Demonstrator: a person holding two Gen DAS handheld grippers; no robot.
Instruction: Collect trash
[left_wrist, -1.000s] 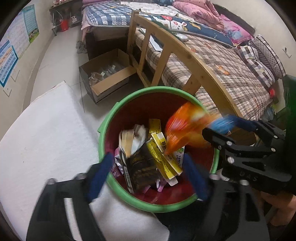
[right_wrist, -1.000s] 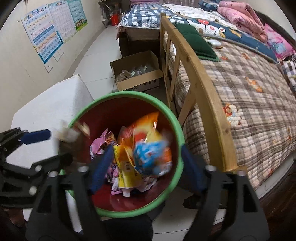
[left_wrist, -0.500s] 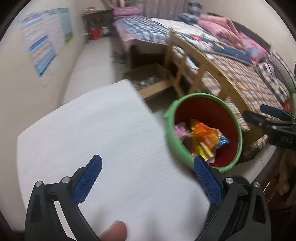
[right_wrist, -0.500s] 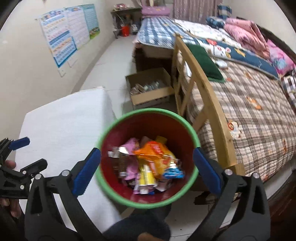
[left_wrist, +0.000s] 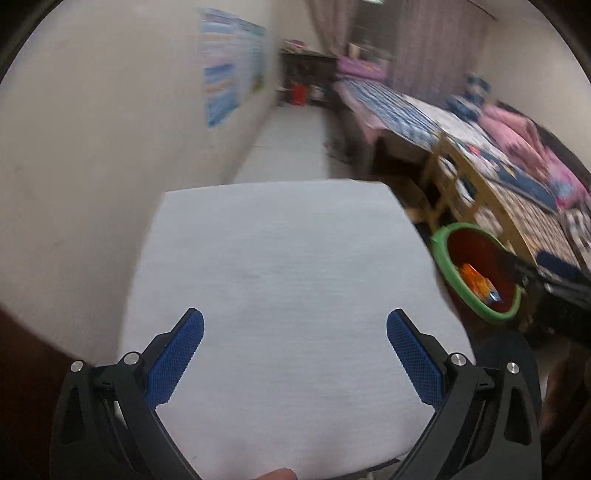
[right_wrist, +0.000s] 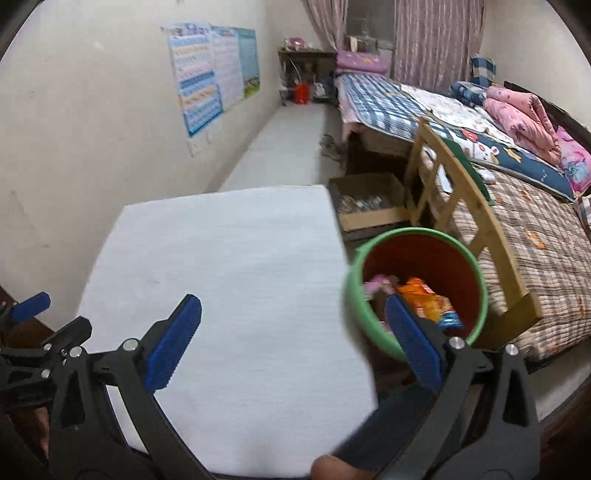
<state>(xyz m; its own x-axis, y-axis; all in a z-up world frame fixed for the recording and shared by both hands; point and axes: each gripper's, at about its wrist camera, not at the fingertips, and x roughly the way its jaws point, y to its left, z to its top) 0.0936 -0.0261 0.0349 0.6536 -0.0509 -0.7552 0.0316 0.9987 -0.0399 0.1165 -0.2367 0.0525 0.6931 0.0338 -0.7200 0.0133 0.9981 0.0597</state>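
Both tongs stand wide apart with nothing between their blue pads. The left tongs (left_wrist: 295, 350) hang over the bare white surface (left_wrist: 288, 258) filling the middle of that view. The right tongs (right_wrist: 293, 334) straddle the surface's right edge and the green-rimmed red bin (right_wrist: 354, 306) at lower right, beside the wooden bed frame (right_wrist: 476, 206). Orange wrappers (right_wrist: 424, 302) and other trash lie inside the bin.
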